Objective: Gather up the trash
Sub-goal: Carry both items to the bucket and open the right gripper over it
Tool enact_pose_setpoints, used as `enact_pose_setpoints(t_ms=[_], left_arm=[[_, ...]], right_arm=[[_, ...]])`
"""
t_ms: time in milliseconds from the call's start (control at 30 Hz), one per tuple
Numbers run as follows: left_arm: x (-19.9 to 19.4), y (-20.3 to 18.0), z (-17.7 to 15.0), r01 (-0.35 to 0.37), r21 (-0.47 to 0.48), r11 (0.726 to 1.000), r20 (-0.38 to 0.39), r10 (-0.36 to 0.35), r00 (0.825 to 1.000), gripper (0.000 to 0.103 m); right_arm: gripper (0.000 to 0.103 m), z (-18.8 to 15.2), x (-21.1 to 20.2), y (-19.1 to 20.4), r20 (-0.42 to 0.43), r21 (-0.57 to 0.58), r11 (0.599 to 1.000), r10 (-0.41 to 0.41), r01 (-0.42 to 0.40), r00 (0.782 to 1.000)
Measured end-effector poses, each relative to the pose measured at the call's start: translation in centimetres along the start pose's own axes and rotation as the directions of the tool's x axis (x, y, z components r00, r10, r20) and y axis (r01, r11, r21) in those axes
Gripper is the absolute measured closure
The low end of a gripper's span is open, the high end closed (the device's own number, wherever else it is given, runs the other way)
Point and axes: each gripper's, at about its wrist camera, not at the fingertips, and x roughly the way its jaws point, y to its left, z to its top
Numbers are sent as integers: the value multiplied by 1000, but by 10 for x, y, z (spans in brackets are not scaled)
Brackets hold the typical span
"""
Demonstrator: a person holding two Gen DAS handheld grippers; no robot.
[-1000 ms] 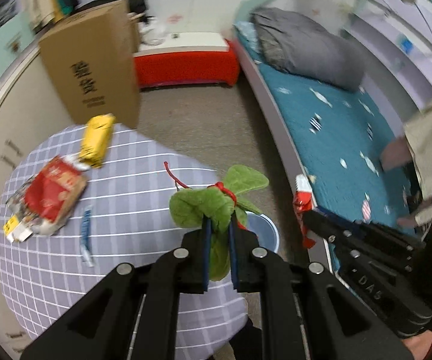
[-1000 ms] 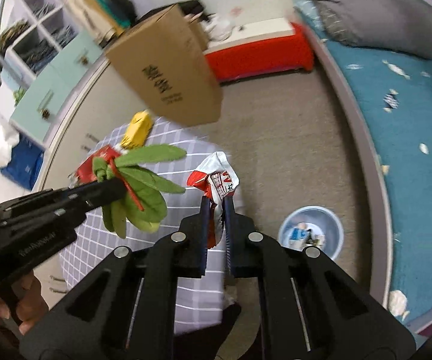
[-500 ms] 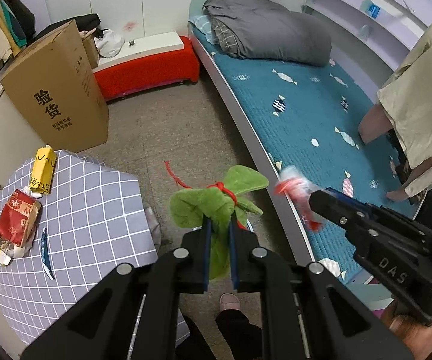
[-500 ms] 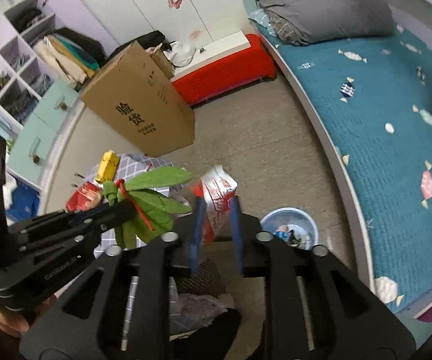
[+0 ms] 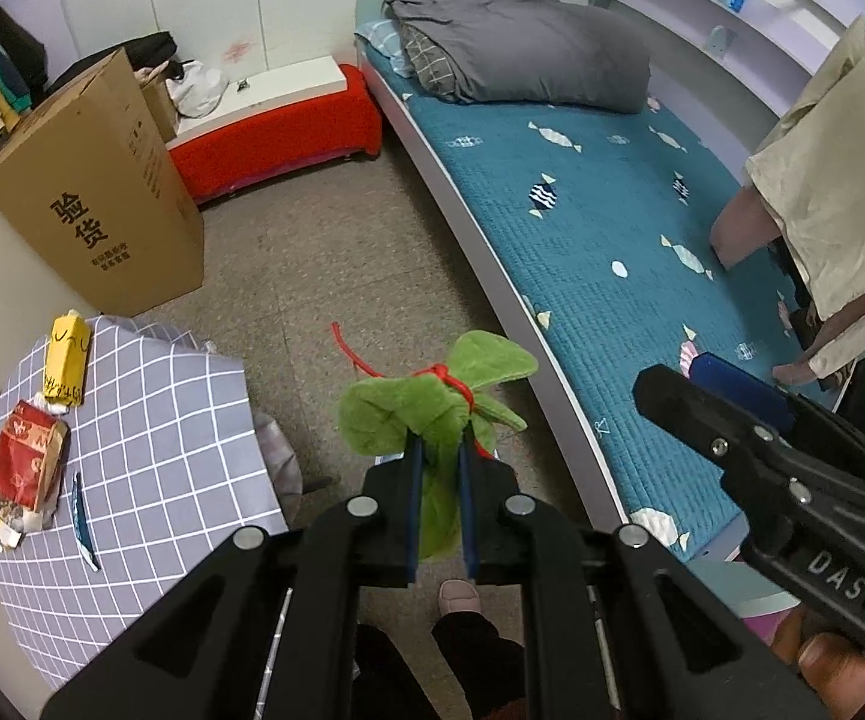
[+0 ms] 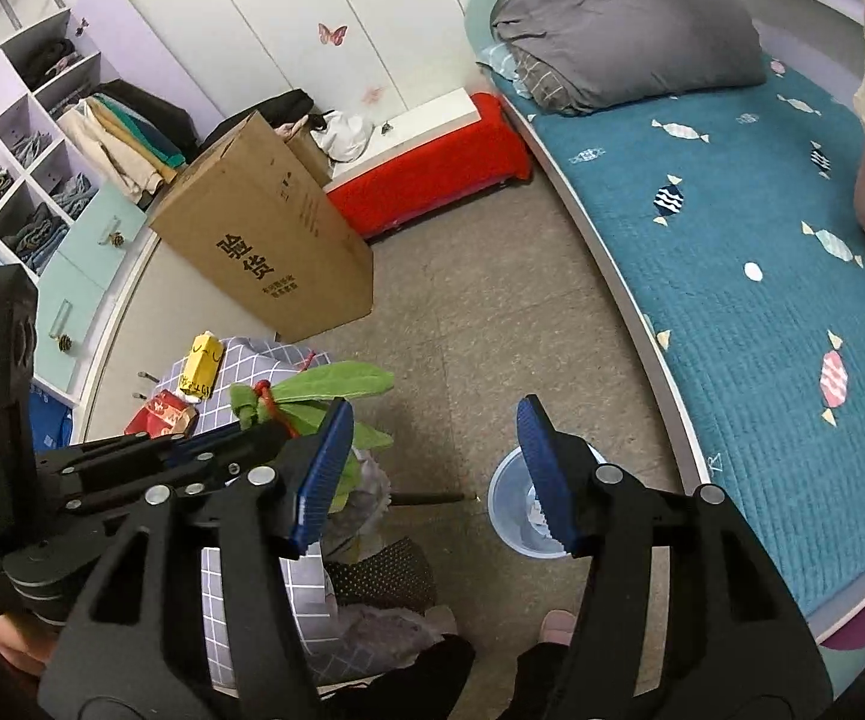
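My left gripper (image 5: pixel 438 462) is shut on a bunch of green leaves (image 5: pixel 408 414) tied with red string, held over the floor beside the table. The same leaves (image 6: pixel 324 387) show at the left of the right wrist view. My right gripper (image 6: pixel 432 414) hangs above a pale blue bin (image 6: pixel 513 483) on the floor. Its jaws are opening, with nothing between the blue pads (image 6: pixel 324 468). Some trash lies in the bin. On the grey checked table (image 5: pixel 150 450) lie a yellow carton (image 5: pixel 66 369), a red packet (image 5: pixel 27 462) and a thin blue strip (image 5: pixel 81 516).
A tall cardboard box (image 5: pixel 96 204) stands on the floor past the table. A bed with a teal cover (image 5: pixel 612 228) runs along the right, and a red bench (image 5: pixel 276 144) stands at the back. The person's slippered foot (image 5: pixel 459 597) is below the grippers.
Both grippers swung away from the table toward the floor by the bed. The right jaws opened, and the red-and-white wrapper they held is gone from between them. The left keeps hold of the leaves.
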Motion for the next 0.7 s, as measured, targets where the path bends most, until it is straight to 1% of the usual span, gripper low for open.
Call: enact_pose_setpoints(t_ms=[567,700], left_arm=[[16,-35,13,28,68,997,-24,-27,999,91],[19,-39,15,33,69,997,-29,-32,999,88]], right_arm=[[46,2,-19,-28,35,50,998,-50,48,998],[46,2,-22,-33,43,59,996,-62,60,997]])
